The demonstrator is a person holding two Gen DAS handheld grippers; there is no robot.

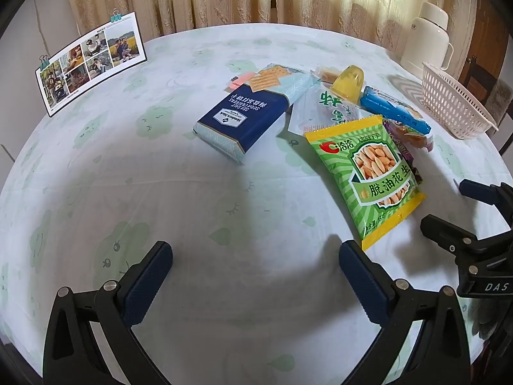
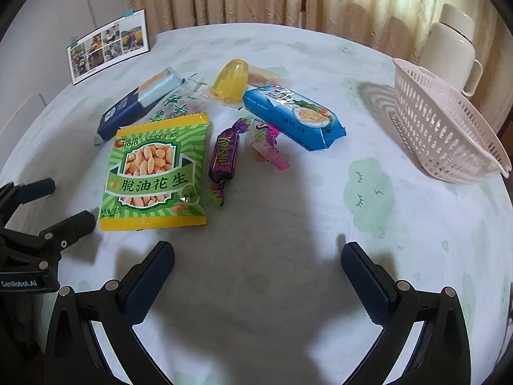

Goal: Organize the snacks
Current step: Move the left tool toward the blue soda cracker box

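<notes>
Snacks lie scattered on the round table: a green peanut bag [image 1: 365,176] [image 2: 157,170], a navy cracker box [image 1: 243,112] [image 2: 134,109], a yellow jelly cup [image 1: 348,83] [image 2: 229,80], a blue biscuit pack [image 1: 394,110] [image 2: 295,115], a purple candy [image 2: 224,160] and a pink-wrapped sweet [image 2: 267,147]. A white slotted basket [image 1: 452,102] [image 2: 439,125] stands at the right with nothing visible inside. My left gripper [image 1: 256,276] hovers open near the table's front, short of the box and bag. My right gripper [image 2: 258,276] is open too, nothing between its fingers, with the candies ahead of it.
A cream thermos jug [image 1: 426,38] [image 2: 449,41] stands behind the basket. A photo card [image 1: 89,61] [image 2: 109,45] held up by clips stands at the far left. Curtains hang behind the table. Each gripper appears at the edge of the other's view.
</notes>
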